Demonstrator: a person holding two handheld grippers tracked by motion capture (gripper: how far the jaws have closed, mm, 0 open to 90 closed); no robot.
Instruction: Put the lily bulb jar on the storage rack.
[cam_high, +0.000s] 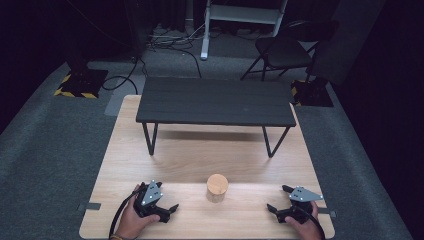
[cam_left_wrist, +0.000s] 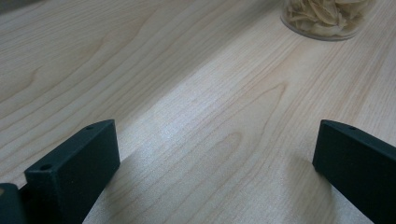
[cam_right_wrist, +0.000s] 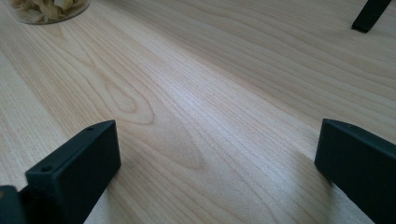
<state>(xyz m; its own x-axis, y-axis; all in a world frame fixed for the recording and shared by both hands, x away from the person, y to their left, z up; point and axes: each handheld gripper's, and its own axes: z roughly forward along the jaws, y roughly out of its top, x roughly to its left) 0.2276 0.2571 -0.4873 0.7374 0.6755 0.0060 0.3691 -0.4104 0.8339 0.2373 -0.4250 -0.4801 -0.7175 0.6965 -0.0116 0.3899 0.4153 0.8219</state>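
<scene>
The work looks to be at its very start: both grippers rest low on the wooden table (cam_high: 150, 170) near the person's edge, with a clear jar (cam_high: 217, 188) between them, and neither has reached for it yet.

On the left, the left gripper (cam_high: 168, 210) sits in the person's left hand (cam_high: 131, 222), pointing right toward the jar. Its jaws stand wide apart and hold nothing; in the left gripper view only bare wood lies between them, and the jar's base (cam_left_wrist: 327, 18), packed with pale dried flakes, appears at the upper right, well apart from the jaws.

In the middle, the jar stands upright, capped by a round wooden lid (cam_high: 217, 183), just in front of the black low bench (cam_high: 215, 102) that spans the far half of the table.

On the right, the right gripper (cam_high: 276, 199) points left toward the jar, jaws equally wide and empty. In the right gripper view the jar (cam_right_wrist: 46, 11) shows at the upper left and a bench leg (cam_right_wrist: 369, 16) at the upper right.

The next move probably calls for one gripper to close in level with the jar's wall, jaws straddling it, and squeeze gently so the smooth side doesn't slip.
</scene>
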